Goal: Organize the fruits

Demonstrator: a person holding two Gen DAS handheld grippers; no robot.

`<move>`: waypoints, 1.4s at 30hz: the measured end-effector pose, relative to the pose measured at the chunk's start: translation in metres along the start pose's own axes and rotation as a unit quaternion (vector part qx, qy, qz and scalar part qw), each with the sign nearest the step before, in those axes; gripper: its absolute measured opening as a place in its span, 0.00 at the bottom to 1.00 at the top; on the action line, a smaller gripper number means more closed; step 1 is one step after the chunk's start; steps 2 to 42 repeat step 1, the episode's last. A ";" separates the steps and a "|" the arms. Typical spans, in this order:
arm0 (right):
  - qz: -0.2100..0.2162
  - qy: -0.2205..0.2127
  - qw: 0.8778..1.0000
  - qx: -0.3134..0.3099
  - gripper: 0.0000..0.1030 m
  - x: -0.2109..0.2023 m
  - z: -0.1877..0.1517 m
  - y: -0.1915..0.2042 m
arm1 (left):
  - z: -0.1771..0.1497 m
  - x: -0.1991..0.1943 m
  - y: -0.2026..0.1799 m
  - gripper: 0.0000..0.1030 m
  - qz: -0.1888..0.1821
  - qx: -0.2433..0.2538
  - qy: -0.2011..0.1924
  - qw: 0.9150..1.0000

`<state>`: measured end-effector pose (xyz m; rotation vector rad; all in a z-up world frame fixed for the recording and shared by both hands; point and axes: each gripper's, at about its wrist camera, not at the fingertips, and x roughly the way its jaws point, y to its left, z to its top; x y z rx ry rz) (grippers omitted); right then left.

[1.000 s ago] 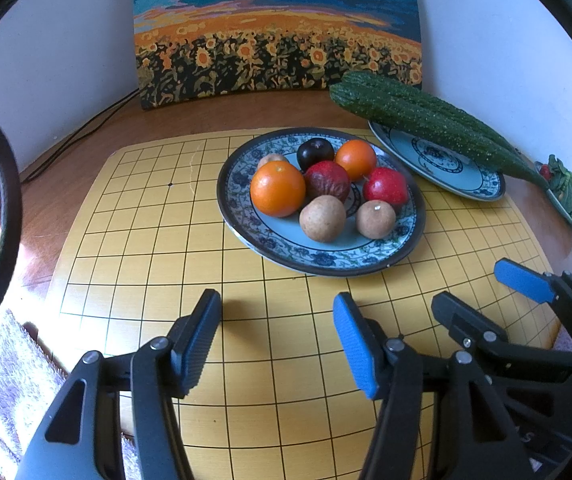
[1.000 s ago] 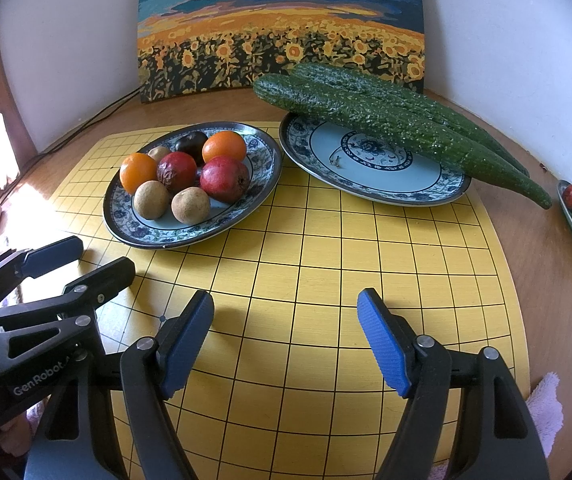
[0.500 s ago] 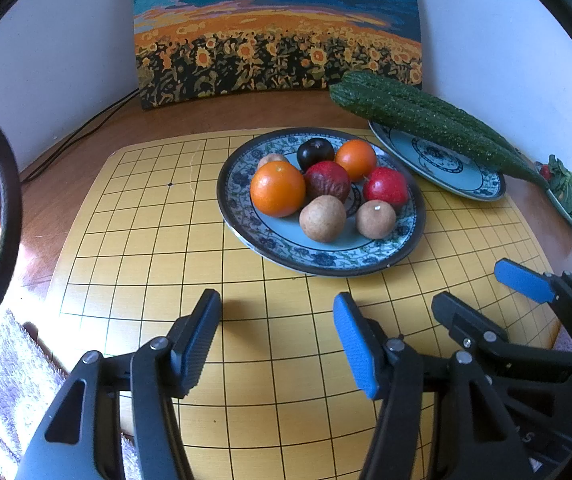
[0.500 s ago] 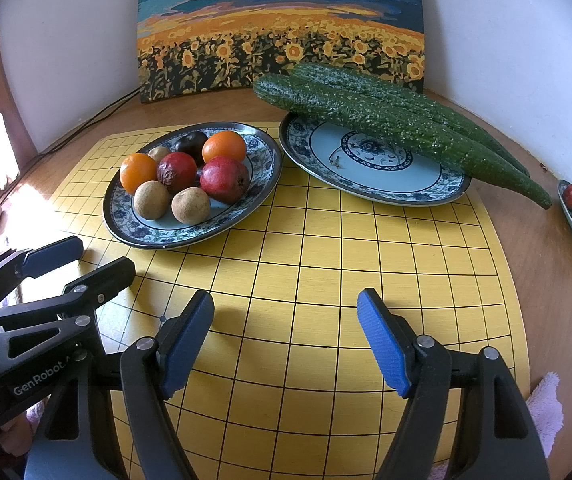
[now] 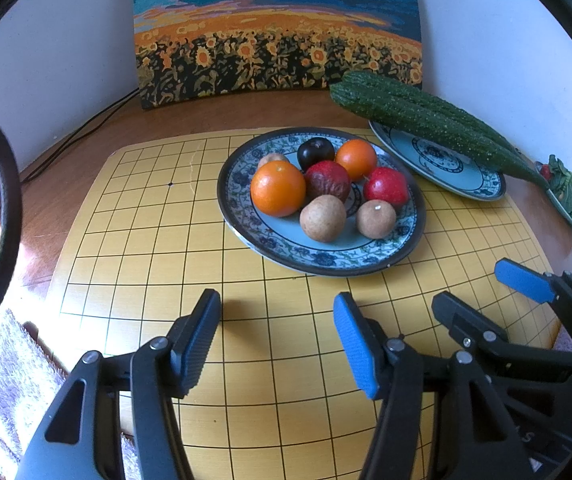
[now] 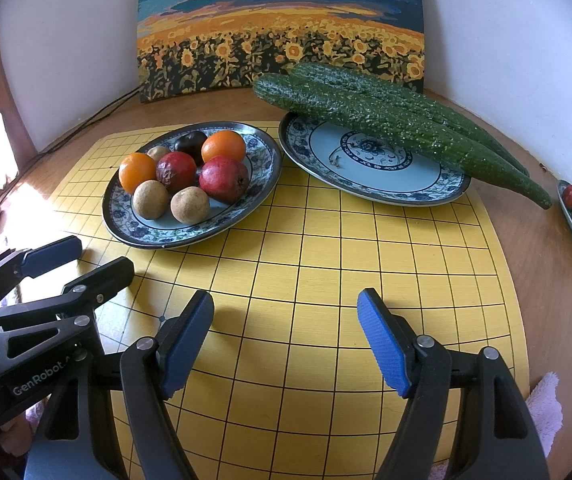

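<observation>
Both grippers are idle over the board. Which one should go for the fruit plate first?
Probably left. The left gripper, open and empty, faces the fruit plate almost head-on. The right gripper, also open, sees it off to its left, beyond the left gripper.

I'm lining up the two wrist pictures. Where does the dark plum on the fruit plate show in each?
Left wrist: the dark plum sits right of centre, at the back of the fruit plate.
Right wrist: the plum sits left of centre, upper half, behind the red fruits.
Shared landmark: the sunflower painting behind.
</observation>
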<state>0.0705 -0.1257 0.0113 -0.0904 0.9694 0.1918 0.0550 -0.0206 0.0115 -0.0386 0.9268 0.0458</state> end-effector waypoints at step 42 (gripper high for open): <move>0.000 0.000 1.000 0.000 0.74 0.000 0.000 0.000 | 0.000 0.000 0.000 0.60 0.000 0.000 0.000 1.000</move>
